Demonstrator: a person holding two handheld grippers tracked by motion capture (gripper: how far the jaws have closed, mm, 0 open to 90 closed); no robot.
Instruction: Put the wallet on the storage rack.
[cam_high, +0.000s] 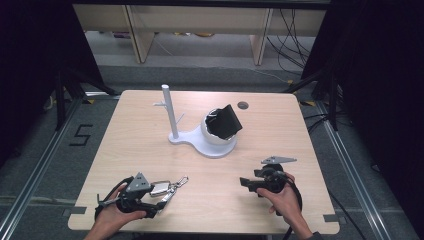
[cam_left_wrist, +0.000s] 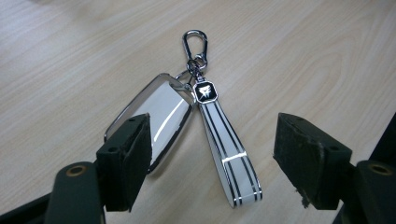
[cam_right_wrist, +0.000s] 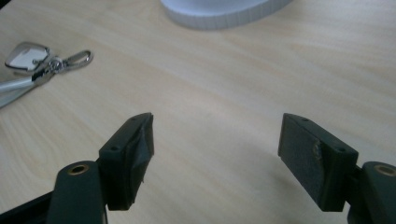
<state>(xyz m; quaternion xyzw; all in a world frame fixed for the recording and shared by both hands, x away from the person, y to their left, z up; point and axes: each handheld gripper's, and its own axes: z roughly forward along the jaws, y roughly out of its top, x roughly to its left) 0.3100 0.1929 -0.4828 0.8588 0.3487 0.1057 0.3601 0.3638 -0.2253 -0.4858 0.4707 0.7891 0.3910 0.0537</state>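
— Looking along the left gripper (cam_high: 159, 204), what lies ahead of it?

— A car key fob (cam_left_wrist: 159, 116) with a white striped strap (cam_left_wrist: 226, 156) and a carabiner clip (cam_left_wrist: 195, 43), all flat on the wooden table (cam_high: 150, 150). The jaws stand spread, pinching nothing. The strap lies between them, the fob runs under the left pad (cam_left_wrist: 133, 154), and the clip points away beyond the tips. I'd judge the gripper is lined up this way to close across the strap or the fob's edge.

— And the right gripper (cam_high: 243, 183)?

— Also spread wide and empty, with bare table between its pads. From its own camera the fob (cam_right_wrist: 27, 55) sits well off to the upper left, so it looks parked clear of the keys, probably to leave the pick to the other hand.

— Anything else around?

— A white stand (cam_high: 200, 137) farther out, beyond both grippers: a base with an upright post (cam_high: 170, 110) bearing small pegs, and a bowl-like cup with a black object (cam_high: 226, 121) leaning in it. Its rim (cam_right_wrist: 224, 14) shows straight ahead of the right jaws. A dark round grommet (cam_high: 243, 105) sits past that.

— Does anything block the way?

— Nothing lies between the left jaws and the keys. The flat strap may be hard to nip off the surface.
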